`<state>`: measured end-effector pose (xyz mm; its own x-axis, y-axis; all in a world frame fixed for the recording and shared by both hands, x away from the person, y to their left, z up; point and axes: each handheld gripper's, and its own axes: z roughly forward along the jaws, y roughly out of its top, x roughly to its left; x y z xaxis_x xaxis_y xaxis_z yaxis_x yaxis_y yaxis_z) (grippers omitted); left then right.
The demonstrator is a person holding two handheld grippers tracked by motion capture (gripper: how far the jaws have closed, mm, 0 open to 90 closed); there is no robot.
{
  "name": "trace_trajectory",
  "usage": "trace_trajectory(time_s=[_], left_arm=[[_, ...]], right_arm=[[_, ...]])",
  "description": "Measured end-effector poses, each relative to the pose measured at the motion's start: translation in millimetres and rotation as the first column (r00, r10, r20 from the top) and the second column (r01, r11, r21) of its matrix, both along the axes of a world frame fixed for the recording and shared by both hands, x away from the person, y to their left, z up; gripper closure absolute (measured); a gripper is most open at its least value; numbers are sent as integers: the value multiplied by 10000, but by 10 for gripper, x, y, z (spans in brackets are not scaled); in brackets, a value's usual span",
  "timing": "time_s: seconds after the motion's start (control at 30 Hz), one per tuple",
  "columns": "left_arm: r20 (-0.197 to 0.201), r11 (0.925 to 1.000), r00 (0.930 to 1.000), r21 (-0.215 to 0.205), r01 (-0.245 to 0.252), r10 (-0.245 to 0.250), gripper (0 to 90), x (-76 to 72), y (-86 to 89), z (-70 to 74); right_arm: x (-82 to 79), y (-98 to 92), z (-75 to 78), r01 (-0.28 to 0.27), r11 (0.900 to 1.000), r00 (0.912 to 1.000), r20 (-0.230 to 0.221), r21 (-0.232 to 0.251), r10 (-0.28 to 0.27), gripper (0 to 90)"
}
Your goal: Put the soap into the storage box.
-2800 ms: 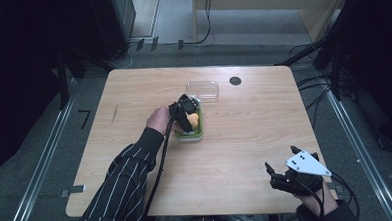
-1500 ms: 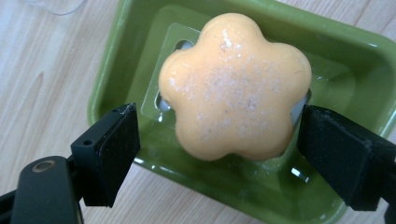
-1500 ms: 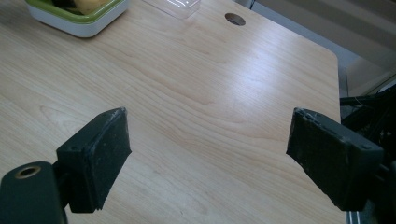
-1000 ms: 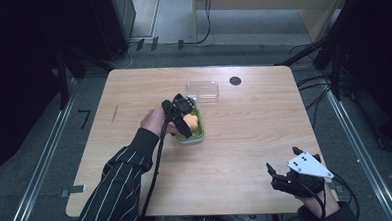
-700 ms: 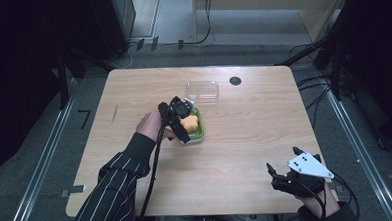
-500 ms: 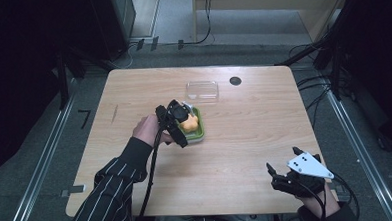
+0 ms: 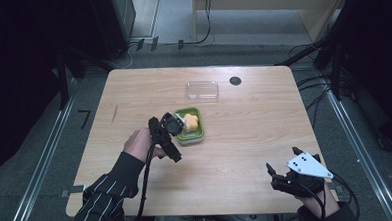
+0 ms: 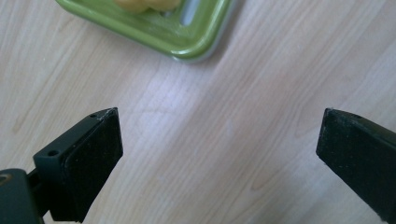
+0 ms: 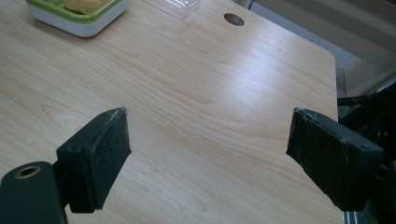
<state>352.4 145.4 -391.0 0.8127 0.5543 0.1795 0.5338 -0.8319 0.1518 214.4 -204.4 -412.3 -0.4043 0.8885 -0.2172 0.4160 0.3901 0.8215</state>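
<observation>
Left gripper [image 7: 166,137] over table [image 7: 245,148], just left of green container [image 7: 190,125], jaws spread wide, nothing between them. Yellow food piece [image 7: 189,122] inside container. Container sits mid-table, its corner [image 8: 187,32] just ahead of left jaws. Clear lid [image 7: 202,90] beyond container, apart from it. Right gripper [image 7: 293,179] near front right table edge, jaws wide open, empty, well apart from container.

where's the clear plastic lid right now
In the high view the clear plastic lid lies flat on the wooden table toward its far edge, just beyond the green container and left of the round hole.
</observation>
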Motion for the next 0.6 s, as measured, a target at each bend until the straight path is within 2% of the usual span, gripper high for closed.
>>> trace_trajectory(time_s=[0.33, 0.6], left_arm=[[121, 10000, 9999, -38, -60, 60, 5, -239, 110, 1], [13, 9998, 9999, 71, -161, 161, 0, -427, 254, -43]], right_arm=[[1, 1, -1, 11, 10000, 10000, -10, 13, -11, 137], [1, -1, 0, -11, 10000, 10000, 2, -2, 11, 137]])
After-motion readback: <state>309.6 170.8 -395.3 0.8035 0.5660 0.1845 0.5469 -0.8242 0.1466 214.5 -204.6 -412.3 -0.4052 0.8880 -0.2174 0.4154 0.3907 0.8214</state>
